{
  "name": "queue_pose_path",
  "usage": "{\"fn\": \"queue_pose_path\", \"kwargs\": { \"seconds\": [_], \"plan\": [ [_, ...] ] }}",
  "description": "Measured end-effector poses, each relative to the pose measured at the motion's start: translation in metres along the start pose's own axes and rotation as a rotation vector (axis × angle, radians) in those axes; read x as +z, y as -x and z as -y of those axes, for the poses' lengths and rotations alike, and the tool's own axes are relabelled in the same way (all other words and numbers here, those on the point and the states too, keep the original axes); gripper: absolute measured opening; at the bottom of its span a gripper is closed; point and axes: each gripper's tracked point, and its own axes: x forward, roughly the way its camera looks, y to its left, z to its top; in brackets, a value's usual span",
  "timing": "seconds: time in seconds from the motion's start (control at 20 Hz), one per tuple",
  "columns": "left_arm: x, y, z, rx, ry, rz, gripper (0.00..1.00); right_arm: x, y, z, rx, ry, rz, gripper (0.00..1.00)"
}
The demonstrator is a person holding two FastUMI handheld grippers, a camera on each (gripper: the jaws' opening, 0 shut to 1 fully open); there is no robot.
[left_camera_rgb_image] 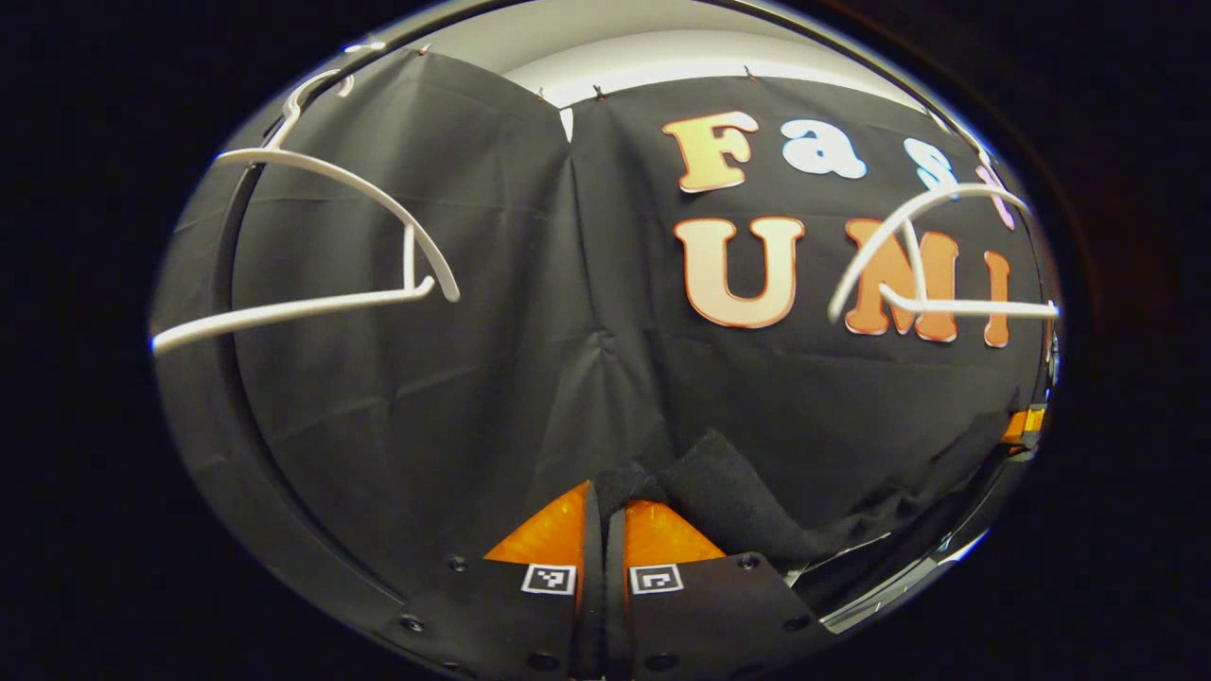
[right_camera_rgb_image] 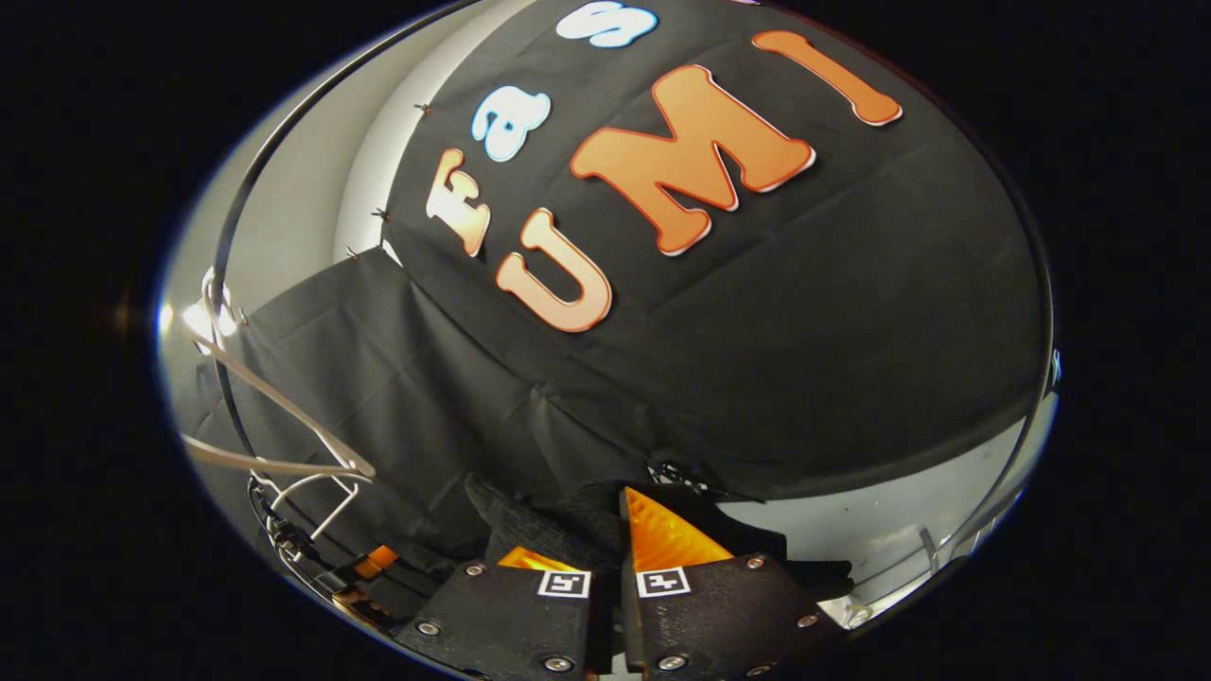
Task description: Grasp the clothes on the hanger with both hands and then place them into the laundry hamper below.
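Note:
A dark, fuzzy garment (left_camera_rgb_image: 747,506) bunches at the tips of my left gripper (left_camera_rgb_image: 605,497), which is shut on a fold of it; the cloth trails off to the right and downward. In the right gripper view the same dark garment (right_camera_rgb_image: 539,525) drapes over one finger of my right gripper (right_camera_rgb_image: 610,525), and the jaws stand close together pinching it. A bare white hanger (left_camera_rgb_image: 322,236) hangs at the upper left and another white hanger (left_camera_rgb_image: 937,284) at the right. The hamper is out of sight.
In the right gripper view, a white hanger (right_camera_rgb_image: 274,426) shows at the left edge, with a white wire frame (right_camera_rgb_image: 326,501) just below it. The black cloth wall stands close ahead of both grippers. A pale surface (right_camera_rgb_image: 899,530) lies at the lower right.

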Motion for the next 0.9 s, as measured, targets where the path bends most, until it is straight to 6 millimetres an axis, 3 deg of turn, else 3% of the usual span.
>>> {"fn": "queue_pose_path", "kwargs": {
  "seconds": [0.3,0.6,0.9],
  "plan": [
    [-0.085,0.009,0.058,-0.159,-0.052,-0.152,0.07,-0.092,0.016,0.034,-0.117,-0.026,-0.091,0.04],
    [-0.153,0.023,0.140,-0.357,-0.108,-0.274,0.07,-0.177,0.025,0.056,-0.225,0.001,-0.188,0.04],
    [-0.219,0.031,0.203,-0.493,-0.164,-0.388,0.07,-0.234,0.026,0.089,-0.345,0.021,-0.269,0.04]
  ]
}}
